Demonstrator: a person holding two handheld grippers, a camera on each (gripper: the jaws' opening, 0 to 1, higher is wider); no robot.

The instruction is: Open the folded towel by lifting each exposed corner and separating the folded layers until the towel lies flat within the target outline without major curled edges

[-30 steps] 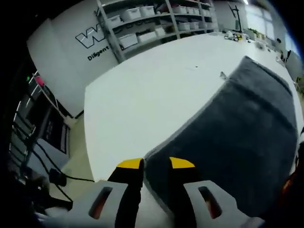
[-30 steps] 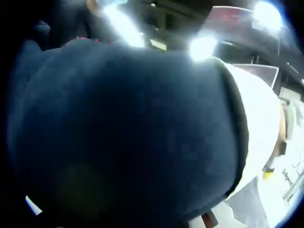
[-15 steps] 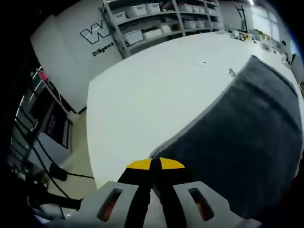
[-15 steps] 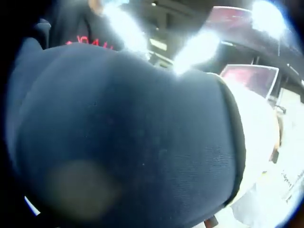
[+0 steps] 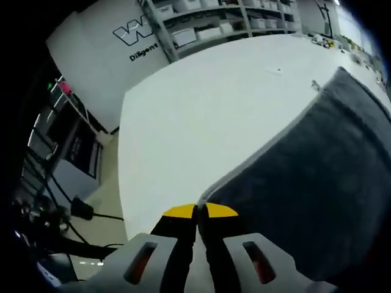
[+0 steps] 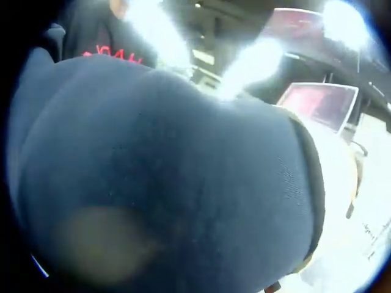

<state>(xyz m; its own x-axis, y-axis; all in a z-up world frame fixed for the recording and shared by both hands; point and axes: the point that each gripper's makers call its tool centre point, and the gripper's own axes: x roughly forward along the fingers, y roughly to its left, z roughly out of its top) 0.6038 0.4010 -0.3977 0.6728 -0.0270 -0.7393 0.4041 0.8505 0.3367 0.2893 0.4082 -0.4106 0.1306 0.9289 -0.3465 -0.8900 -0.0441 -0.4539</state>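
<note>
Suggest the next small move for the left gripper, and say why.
Probably lift the corner slightly and draw it outward. The left gripper looks shut on the corner of the dark towel at the white table edge. In the right gripper view the towel drapes close over the lens, so go slowly.

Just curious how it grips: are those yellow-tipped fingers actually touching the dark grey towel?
Touching. In the left gripper view, the left gripper has its fingers shut on the corner of the dark grey towel.

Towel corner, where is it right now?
In the left gripper view the towel corner sits at the bottom centre, pinched in the left claw, just above the white table near its front edge.
</note>
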